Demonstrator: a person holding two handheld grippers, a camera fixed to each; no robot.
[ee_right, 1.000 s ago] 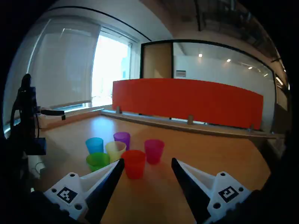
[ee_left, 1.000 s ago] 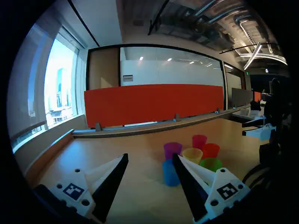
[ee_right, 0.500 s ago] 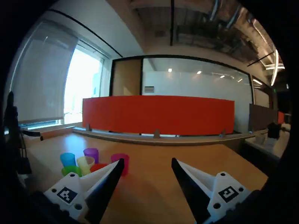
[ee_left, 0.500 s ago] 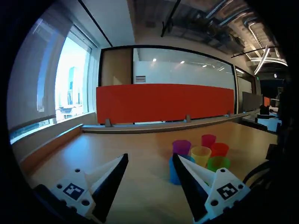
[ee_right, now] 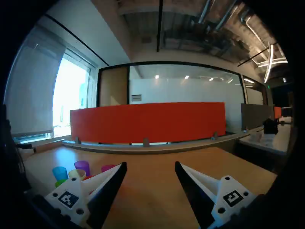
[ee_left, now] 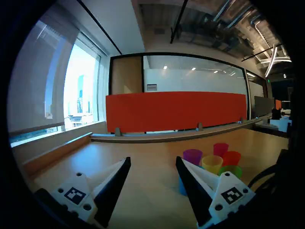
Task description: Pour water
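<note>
Six plastic cups sit in one tight cluster on the bench [ee_left: 126,150]; that's all I've got for the pour. No jug or bottle that I can make out.

In the left gripper view the purple cup [ee_left: 192,155], yellow cup [ee_left: 212,163], magenta cup [ee_left: 220,149], orange-red cup [ee_left: 231,157] and green cup [ee_left: 231,170] are packed together, touching or nearly so. The blue cup [ee_right: 60,173] is mostly hidden behind one finger there.

Left claw [ee_left: 152,158] is wide and holds nothing; the cluster is off to its right. Right claw [ee_right: 150,164] is also wide and empty. It points at bare bench, with the cups low on its left, partly behind its finger.

Contents: camera angle is too shallow. I see rims and walls, not the insides. I can't tell which cup has water, if any.

Risks, my read:
- The cups are packed so close that a finger going in beside one will likely shove or tip its neighbour. If that one is filled, I get a spill.
- Neither claw is lined up on a cup, so swinging in sideways could sweep the whole group.
- These look like light cups, so a hard squeeze could deform or pop one out.
- Picking blind on contents, I may lift an empty one.
</note>
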